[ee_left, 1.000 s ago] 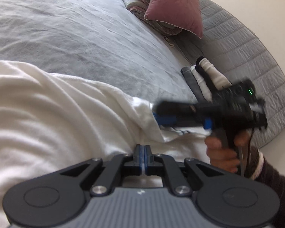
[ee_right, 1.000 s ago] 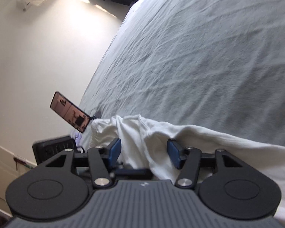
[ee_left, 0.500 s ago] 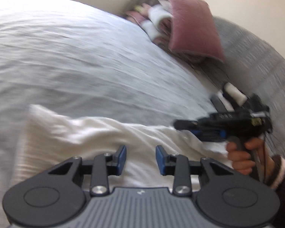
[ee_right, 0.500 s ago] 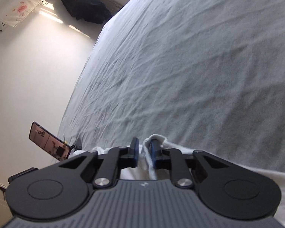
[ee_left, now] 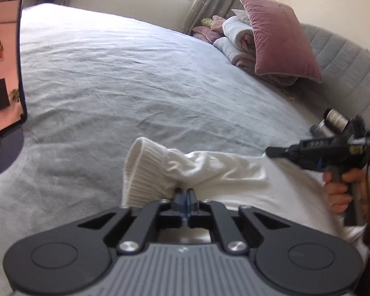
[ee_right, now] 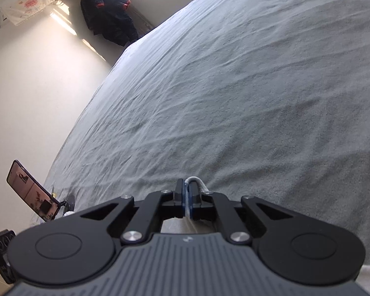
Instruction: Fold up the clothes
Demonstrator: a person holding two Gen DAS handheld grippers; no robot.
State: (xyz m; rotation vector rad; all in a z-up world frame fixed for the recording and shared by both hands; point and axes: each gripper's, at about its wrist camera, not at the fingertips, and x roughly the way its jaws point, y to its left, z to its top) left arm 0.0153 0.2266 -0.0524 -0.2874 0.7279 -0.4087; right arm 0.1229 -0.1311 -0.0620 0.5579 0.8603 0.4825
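A white sweater [ee_left: 229,172] lies across the near part of the grey bed [ee_left: 135,74]. Its ribbed cuff [ee_left: 145,170] stands up in front of my left gripper [ee_left: 184,196], which is shut on the sweater's fabric just behind the cuff. My right gripper [ee_right: 187,197] is shut on a white edge of the sweater [ee_right: 197,182], a small loop showing above the jaws. The right gripper also shows in the left wrist view [ee_left: 333,150], held by a hand at the sweater's right end.
A pink pillow [ee_left: 278,39] and rolled bedding [ee_left: 236,37] lie by the grey headboard [ee_left: 345,74]. A phone on a stand [ee_right: 29,192] sits at the bed's left edge. A dark jacket [ee_right: 106,17] hangs on the far wall. Rolled grey items [ee_left: 330,123] lie near the headboard.
My left gripper opened, moved along the sweater and shut again behind the cuff. My right gripper closed on the sweater's edge and lifted, so the bed fills its view.
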